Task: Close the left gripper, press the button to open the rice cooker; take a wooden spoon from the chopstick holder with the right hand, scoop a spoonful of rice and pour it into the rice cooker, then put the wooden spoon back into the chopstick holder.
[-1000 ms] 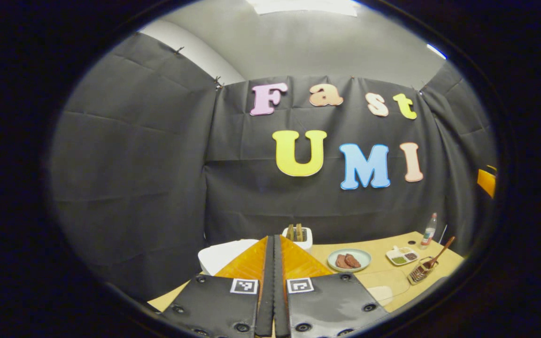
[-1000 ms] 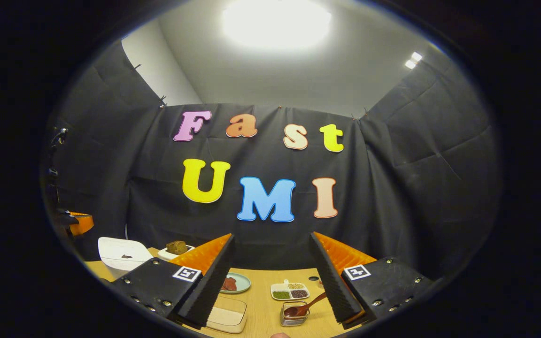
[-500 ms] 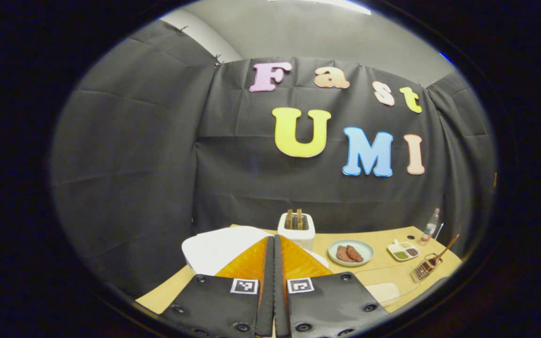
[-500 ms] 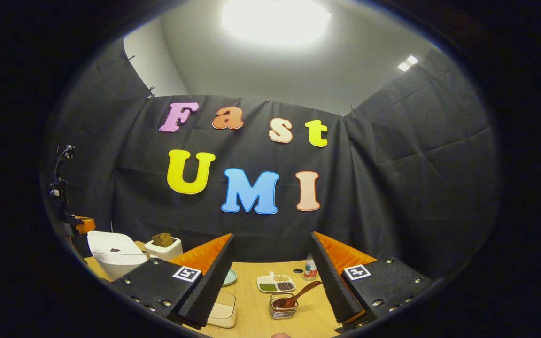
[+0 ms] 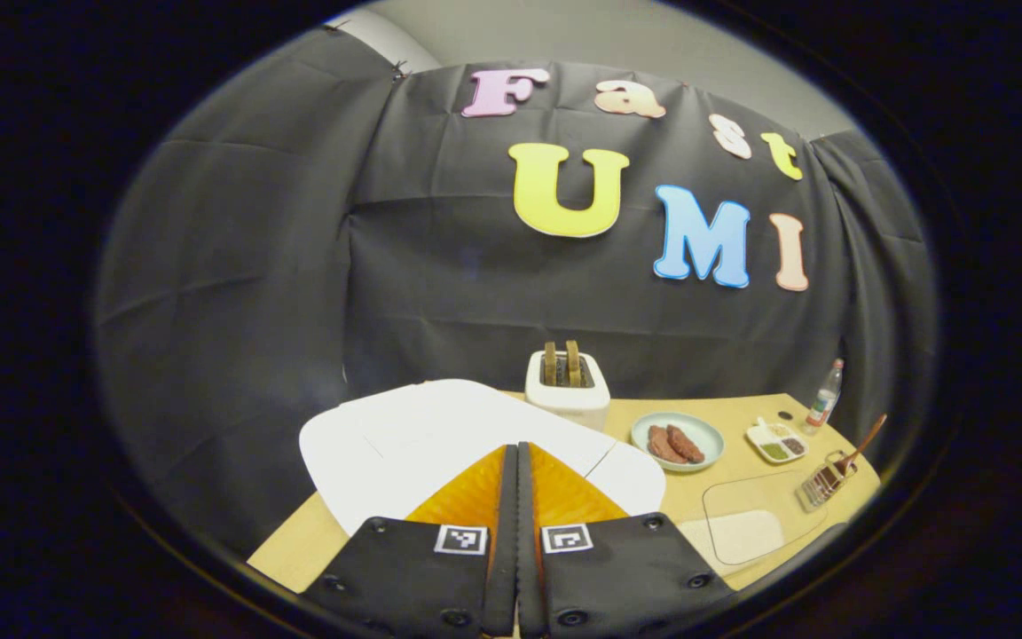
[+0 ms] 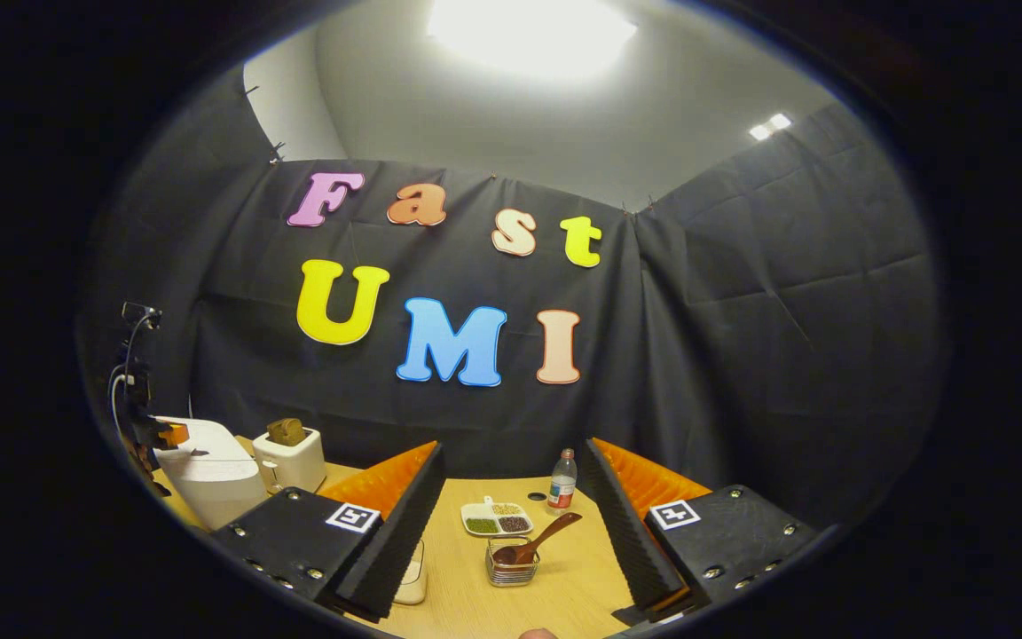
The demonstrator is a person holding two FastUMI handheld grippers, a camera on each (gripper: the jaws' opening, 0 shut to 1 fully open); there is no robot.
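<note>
My left gripper (image 5: 515,448) is shut with nothing between its fingers, its tips just above the closed lid of the white rice cooker (image 5: 422,435). In the right gripper view the rice cooker (image 6: 209,470) stands at the far left. My right gripper (image 6: 515,446) is open and hangs above the table. Between and beyond its fingers sits the wire chopstick holder (image 6: 511,570) with the wooden spoon (image 6: 536,541) leaning in it. The left gripper view has the chopstick holder (image 5: 823,482) and the spoon (image 5: 864,441) at the far right. A clear rice container (image 5: 746,524) lies in front of it.
A white toaster (image 5: 567,398) with bread stands behind the cooker. On the wooden table (image 6: 564,586) are a plate of meat (image 5: 678,441), a sectioned dish (image 6: 495,519) and a small bottle (image 6: 562,482). The rice container (image 6: 413,579) is partly hidden by my right gripper's left finger.
The left gripper has tipped down and come closer to the rice cooker, whose lid now looms large. The right gripper has swung so the chopstick holder sits centred between its fingers.
</note>
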